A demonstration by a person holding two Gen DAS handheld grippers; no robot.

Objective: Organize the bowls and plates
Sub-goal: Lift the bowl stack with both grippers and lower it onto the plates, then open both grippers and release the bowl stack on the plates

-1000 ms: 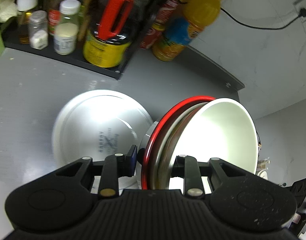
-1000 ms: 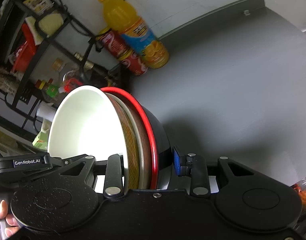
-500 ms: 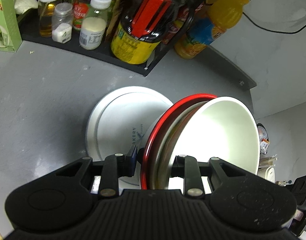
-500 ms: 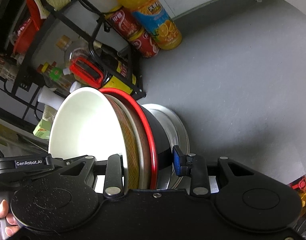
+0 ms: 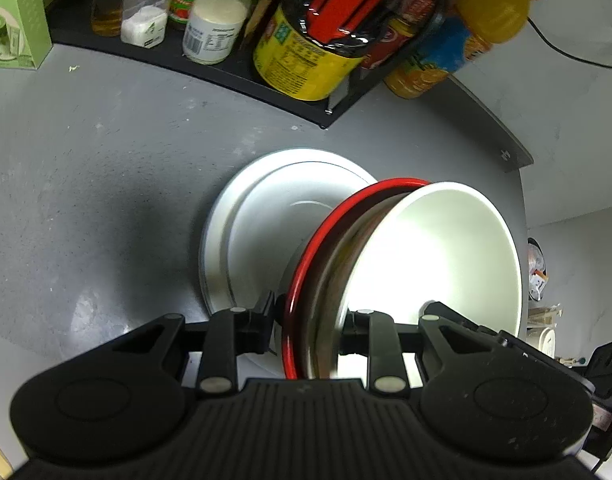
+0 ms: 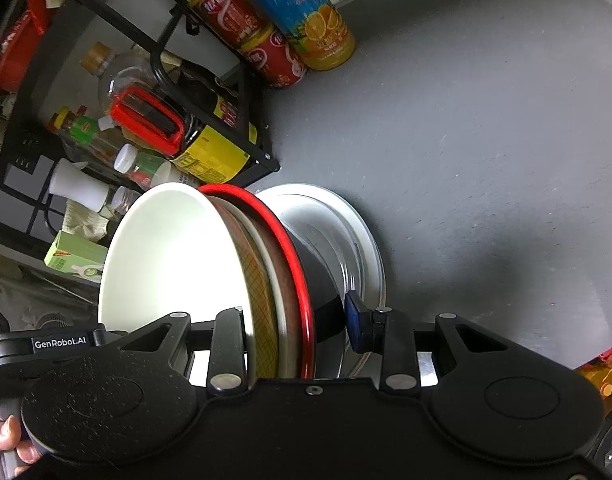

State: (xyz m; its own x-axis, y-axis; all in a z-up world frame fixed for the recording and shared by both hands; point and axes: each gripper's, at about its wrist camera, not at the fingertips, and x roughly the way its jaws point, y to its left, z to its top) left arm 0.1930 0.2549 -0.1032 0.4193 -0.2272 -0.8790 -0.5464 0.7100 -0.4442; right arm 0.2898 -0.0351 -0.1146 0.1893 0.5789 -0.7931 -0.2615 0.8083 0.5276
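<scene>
Both tools grip the same nested stack, held on edge above the grey worktop [image 5: 106, 168].

Left tool [image 5: 306, 324]: jaws narrowed onto the stack, one finger on the outer dark side, the other inside the white bowl [image 5: 438, 248]. Right tool [image 6: 302, 320]: same clamp from the opposite side, with its blue-padded finger [image 6: 356, 326] against the black outer wall.

Stack order in the right wrist view, centre frame: white bowl [image 6: 174, 256] innermost, then a brown cross-hatched bowl [image 6: 262, 292], a pale rim, then the red-rimmed black bowl [image 6: 294, 248] outermost. How many pieces sit between white and red is hard to say, as the rims blur together.

Behind the stack, centre of both frames, a white plate [image 5: 262, 216] lies on the worktop, apparently bottom-up, possibly two stacked. The stack's base seems close to it; contact not visible.

Upper frame: black rack [image 5: 210, 68] packed with jars and bottles, a yellow-labelled bottle with a red handle [image 5: 306, 56], and an orange juice bottle [image 5: 458, 44] with red cans just beside the rack.

A hand [image 6: 6, 440] shows at the lower left of the right wrist view.
</scene>
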